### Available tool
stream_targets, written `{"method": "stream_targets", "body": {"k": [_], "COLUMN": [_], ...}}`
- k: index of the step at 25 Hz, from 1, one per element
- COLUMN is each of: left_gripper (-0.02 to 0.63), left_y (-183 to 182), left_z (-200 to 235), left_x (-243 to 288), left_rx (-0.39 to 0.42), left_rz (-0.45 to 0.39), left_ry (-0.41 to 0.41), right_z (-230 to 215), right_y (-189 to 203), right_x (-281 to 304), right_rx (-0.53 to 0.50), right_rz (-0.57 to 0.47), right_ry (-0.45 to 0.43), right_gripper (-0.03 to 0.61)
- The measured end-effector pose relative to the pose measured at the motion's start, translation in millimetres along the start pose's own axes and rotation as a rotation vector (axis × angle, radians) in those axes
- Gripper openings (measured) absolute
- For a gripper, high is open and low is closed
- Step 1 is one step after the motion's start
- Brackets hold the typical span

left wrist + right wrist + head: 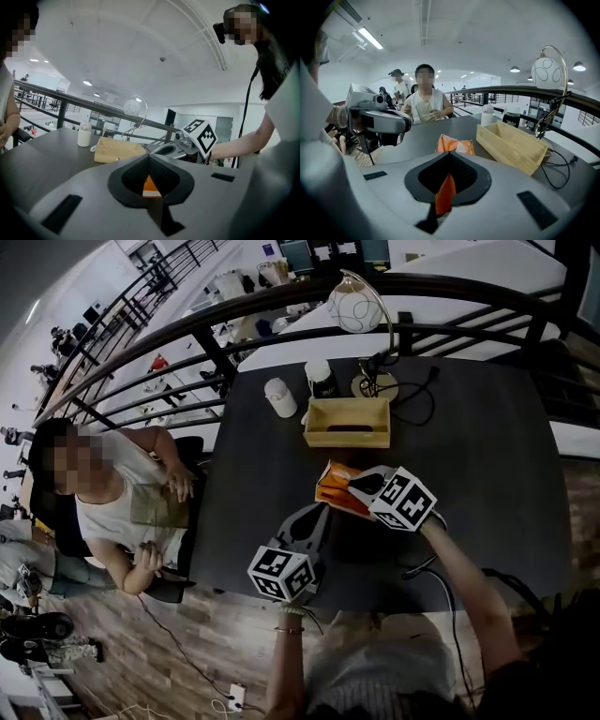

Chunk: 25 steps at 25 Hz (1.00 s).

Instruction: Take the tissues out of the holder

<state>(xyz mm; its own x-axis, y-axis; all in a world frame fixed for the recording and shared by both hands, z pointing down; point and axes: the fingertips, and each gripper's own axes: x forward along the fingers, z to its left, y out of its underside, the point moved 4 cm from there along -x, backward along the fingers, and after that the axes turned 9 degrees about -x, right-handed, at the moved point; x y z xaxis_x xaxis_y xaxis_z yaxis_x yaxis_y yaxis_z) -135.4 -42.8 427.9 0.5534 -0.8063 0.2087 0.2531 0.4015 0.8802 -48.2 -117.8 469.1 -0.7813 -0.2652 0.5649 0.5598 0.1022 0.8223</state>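
Note:
The orange tissue pack (336,491) is out of the open wooden holder (347,436), just in front of it over the black table (487,484). My left gripper (321,513) is shut on the pack's near-left edge; an orange strip shows between its jaws in the left gripper view (151,186). My right gripper (362,487) is shut on the pack's right end, with orange wrapper pinched in its jaws (445,194). Beyond them lie the rest of the pack (455,144) and the holder (511,147), which looks empty.
Behind the holder stand a white bottle (280,397), a dark jar (322,379) and a globe lamp (355,306) whose cable (420,399) runs right. A seated person (122,502) is at the table's left edge. A black railing (281,306) runs behind.

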Motion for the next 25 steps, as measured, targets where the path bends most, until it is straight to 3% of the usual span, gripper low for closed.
{"method": "stream_targets", "body": {"k": [11,25], "left_gripper": [0.008,0.008], "left_y": [16.1,20.3], "left_z": [9.1,7.3], "left_x": [-2.2,1.8], "left_rx": [-0.037,-0.047], "left_rz": [0.035,0.044], "left_ry": [-0.008,0.009], "right_z": [20.8,26.4], "right_y": [18.0,21.2], "right_x": [21.0,25.1], "right_rx": [0.028,0.025], "right_rz": [0.042,0.105], "right_ry": [-0.049,0.014], "right_gripper": [0.017,0.018]}}
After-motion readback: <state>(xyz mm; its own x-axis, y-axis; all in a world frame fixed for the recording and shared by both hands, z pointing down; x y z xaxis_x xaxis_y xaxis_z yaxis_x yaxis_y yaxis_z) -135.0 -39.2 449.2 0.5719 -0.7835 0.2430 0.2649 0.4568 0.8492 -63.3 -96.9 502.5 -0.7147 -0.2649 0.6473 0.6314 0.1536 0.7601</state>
